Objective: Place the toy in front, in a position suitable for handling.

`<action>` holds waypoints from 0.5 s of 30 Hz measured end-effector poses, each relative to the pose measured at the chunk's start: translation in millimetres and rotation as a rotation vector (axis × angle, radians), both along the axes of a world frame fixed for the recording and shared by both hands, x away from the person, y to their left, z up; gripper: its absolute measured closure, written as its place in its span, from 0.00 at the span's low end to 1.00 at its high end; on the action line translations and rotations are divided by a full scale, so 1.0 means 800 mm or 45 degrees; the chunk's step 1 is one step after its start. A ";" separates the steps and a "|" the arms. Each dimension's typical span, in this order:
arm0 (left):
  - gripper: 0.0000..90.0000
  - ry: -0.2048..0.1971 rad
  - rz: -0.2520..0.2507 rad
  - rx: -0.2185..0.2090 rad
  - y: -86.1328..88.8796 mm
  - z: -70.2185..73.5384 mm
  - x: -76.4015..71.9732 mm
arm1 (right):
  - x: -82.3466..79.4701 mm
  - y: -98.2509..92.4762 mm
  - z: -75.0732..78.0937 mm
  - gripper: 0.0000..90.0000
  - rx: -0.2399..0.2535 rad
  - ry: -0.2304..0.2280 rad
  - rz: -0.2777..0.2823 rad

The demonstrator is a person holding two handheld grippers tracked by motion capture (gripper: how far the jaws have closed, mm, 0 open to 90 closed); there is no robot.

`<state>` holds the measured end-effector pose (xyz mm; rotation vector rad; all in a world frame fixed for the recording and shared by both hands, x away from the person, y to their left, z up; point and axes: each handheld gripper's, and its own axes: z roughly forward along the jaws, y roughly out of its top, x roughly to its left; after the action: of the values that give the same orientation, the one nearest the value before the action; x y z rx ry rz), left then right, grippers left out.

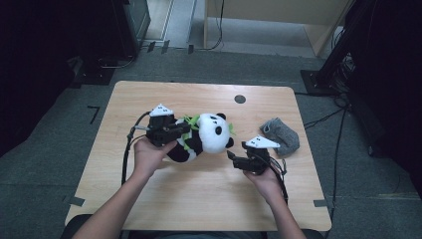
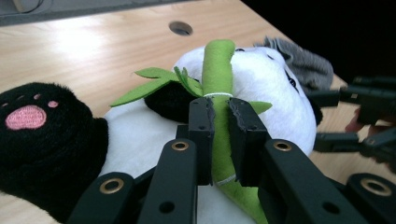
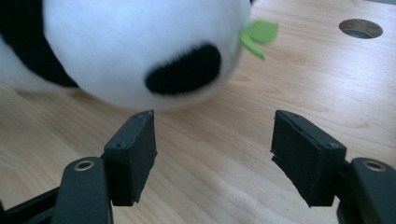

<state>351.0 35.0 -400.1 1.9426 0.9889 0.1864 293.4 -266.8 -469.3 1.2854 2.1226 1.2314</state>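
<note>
Dark floor and cabling surround a light wooden table [image 1: 149,199]. At frame centre lies a plush panda [image 1: 206,137]. The left gripper [image 2: 219,135] is clamped on the panda's green bamboo stalk [image 2: 217,65], both pads pressing it. The right gripper [image 3: 212,149], at lower right of the high view, stands with jaws apart and empty, just short of the panda's head. A grey cloth [image 1: 281,135] lies at right, untouched. Judged progress: the toy is secured on one side; a second grasp and any relocation remain.
</note>
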 end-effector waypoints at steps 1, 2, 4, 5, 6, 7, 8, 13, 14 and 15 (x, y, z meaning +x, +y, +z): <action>0.89 0.007 -0.007 0.007 -0.002 -0.004 -0.001 | -0.002 0.000 0.000 0.35 -0.005 -0.004 0.002; 0.89 0.018 -0.011 0.019 -0.006 -0.011 -0.002 | -0.003 0.001 0.000 0.35 -0.012 -0.009 0.002; 0.89 0.029 -0.019 0.033 -0.010 -0.021 -0.003 | -0.002 0.003 -0.003 0.36 -0.035 -0.004 0.005; 0.89 0.028 -0.025 0.040 -0.011 -0.025 -0.004 | -0.001 0.003 -0.004 0.36 -0.040 -0.001 0.005; 0.89 0.013 -0.025 0.044 -0.012 -0.025 -0.005 | 0.001 0.004 -0.006 0.36 -0.044 0.005 0.004; 0.89 0.007 -0.026 0.049 -0.013 -0.025 -0.005 | 0.002 0.005 -0.008 0.36 -0.052 0.013 0.010; 0.89 0.003 -0.028 0.057 -0.013 -0.024 -0.006 | 0.003 0.006 -0.008 0.37 -0.051 0.016 0.015; 0.72 0.009 -0.064 0.075 -0.011 -0.022 -0.005 | -0.001 0.006 -0.003 0.39 -0.065 -0.002 0.023; 0.67 -0.018 -0.059 0.098 -0.010 -0.020 -0.006 | -0.003 0.005 -0.001 0.39 -0.063 -0.011 0.024; 0.61 -0.036 -0.055 0.106 -0.008 -0.017 -0.007 | -0.006 0.005 0.002 0.41 -0.063 -0.020 0.022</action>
<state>345.6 28.6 -413.9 2.0300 0.9326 0.2332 288.5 -262.7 -467.9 1.2354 2.1433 1.1846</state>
